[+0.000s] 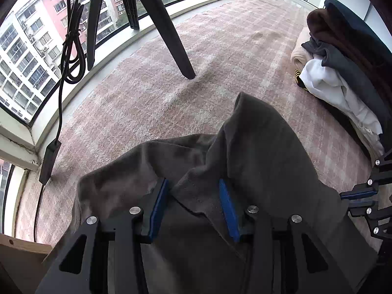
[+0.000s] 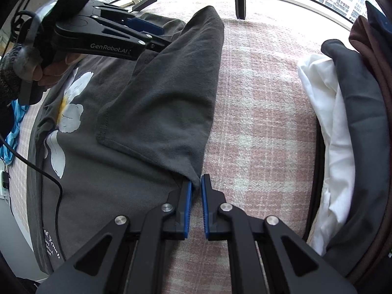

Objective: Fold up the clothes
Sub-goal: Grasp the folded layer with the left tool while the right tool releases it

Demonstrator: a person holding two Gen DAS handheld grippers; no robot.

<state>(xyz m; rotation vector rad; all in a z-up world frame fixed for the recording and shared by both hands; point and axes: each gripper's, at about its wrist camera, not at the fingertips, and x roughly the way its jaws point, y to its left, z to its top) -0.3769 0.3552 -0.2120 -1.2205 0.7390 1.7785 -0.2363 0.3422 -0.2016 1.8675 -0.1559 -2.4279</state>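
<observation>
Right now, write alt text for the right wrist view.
The right gripper pinches the folded edge of a dark grey T-shirt on a pink plaid blanket. The left gripper holds the shirt's far end; piled clothes lie right.

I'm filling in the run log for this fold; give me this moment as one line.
stage: side fold | left gripper: open over grey T-shirt | right gripper: pinching folded edge | surface: plaid blanket | clothes pile: untouched

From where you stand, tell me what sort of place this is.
Probably a high-rise apartment's bay-window nook: curved windows overlook residential towers, a pink plaid woven mat covers the platform, and a pile of household clothes waits beside the dark grey flower-print T-shirt.
</observation>
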